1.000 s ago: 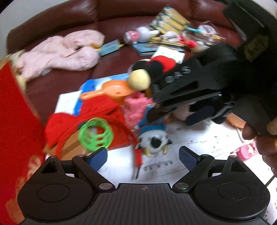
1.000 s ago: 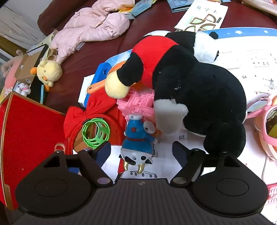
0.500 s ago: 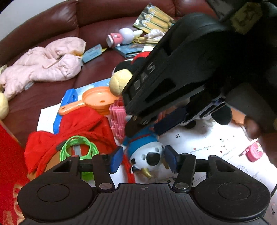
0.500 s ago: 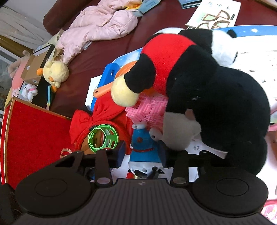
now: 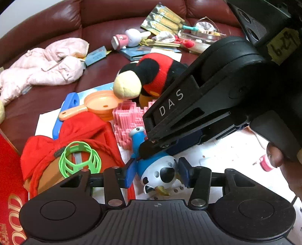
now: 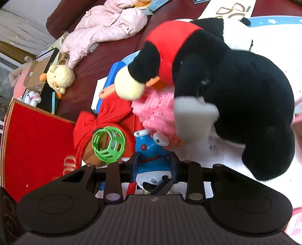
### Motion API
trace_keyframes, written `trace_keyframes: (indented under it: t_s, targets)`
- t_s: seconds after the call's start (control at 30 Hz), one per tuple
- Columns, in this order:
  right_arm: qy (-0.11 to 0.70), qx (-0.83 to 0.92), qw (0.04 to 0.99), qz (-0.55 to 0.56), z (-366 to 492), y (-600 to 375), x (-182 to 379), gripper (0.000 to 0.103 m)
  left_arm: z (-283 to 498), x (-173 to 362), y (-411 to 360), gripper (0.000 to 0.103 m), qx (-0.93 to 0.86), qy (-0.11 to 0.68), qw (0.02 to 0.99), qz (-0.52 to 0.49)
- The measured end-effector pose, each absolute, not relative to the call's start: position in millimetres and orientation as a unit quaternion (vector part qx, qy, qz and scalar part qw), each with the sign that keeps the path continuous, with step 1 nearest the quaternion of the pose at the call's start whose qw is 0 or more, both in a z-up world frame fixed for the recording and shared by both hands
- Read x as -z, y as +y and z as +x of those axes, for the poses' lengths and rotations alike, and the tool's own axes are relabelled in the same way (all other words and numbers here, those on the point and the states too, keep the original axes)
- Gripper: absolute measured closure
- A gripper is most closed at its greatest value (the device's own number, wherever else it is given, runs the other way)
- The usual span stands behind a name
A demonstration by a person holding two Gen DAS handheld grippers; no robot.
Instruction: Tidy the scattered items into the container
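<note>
While both grippers crowded over the same toy, the left gripper [image 5: 156, 174] sat narrowed around the white head of the blue-and-white penguin toy [image 5: 158, 169], its blue pads [image 5: 130, 174] just beside the head on either side; whether they pressed it could not be told. The right gripper [image 6: 153, 166] was clamped on the toy's blue body [image 6: 149, 150], pads against both flanks, and in the left view its black fingers [image 5: 169, 120] marked "DAS" came down across the toy from the upper right.

The toy lay on white paper [image 5: 236, 150] spread over the sofa [image 5: 113, 17], head toward the cameras. Just behind it sat a pink block [image 5: 128, 120], and behind that an orange pan [image 5: 98, 105] on a blue board [image 5: 69, 101]. A black-and-red plush [image 6: 226, 75] lay over the pink block, its cream paw [image 6: 130, 87] resting near the pan. To the toy's left, a green cage ball [image 5: 79, 158] sat on red cloth [image 5: 81, 128].

The red box [image 6: 35, 139] stood at the far left, beside the red cloth and well apart from the toy. A pink jacket [image 5: 43, 66] lay farther back on the sofa, with books and small toys [image 5: 166, 20] scattered beyond it. A yellow duck plush [image 6: 60, 77] sat past the box's far edge.
</note>
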State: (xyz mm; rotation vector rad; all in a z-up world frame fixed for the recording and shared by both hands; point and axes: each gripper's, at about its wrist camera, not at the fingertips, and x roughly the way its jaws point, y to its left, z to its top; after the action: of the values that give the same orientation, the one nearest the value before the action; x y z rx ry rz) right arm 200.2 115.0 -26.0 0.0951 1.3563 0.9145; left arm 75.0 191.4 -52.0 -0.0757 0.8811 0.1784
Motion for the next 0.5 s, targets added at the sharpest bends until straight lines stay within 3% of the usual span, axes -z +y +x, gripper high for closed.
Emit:
trace_keyframes:
  t_s: [0.5]
  targets:
    - [0.648, -0.406, 0.641, 0.064, 159, 63, 28, 0.063, 17, 53, 158, 0.052, -0.052, 0.435, 0.897, -0.056]
